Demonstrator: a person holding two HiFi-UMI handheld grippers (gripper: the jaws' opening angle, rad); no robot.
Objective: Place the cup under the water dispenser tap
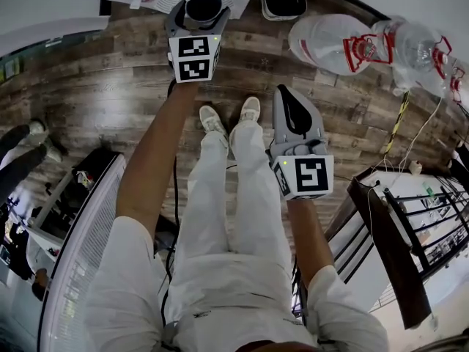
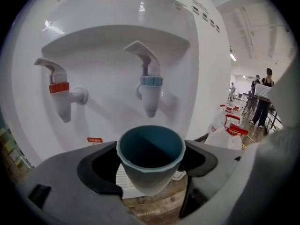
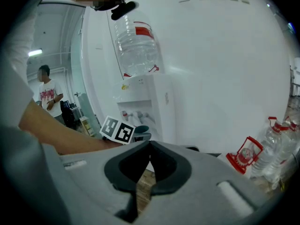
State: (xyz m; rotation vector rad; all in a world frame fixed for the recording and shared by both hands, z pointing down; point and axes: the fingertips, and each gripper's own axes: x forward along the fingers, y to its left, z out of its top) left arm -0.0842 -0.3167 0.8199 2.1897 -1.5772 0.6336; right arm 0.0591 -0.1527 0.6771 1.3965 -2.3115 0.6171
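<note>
Left gripper view is showing the cup (image 2: 150,156), pale blue outside and bare teal inside, sitting upright. My left gripper (image 2: 151,167) is pinching it below the blue tap (image 2: 150,90) of the white water dispenser (image 2: 197,55), not touching it. My right gripper (image 3: 149,149) is keeping its jaws pressed together on nothing.

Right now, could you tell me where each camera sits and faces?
Head view: on the person's head, looking steeply down at the wooden floor; arms, legs, shoes, left gripper and right gripper show.
Left gripper view: on the left gripper, facing the water dispenser; its jaws hold the cup before the blue tap.
Right gripper view: on the right gripper, jaws shut, looking past the left forearm at the dispenser.
Shared: both gripper views show the dispenser and cup.
</note>
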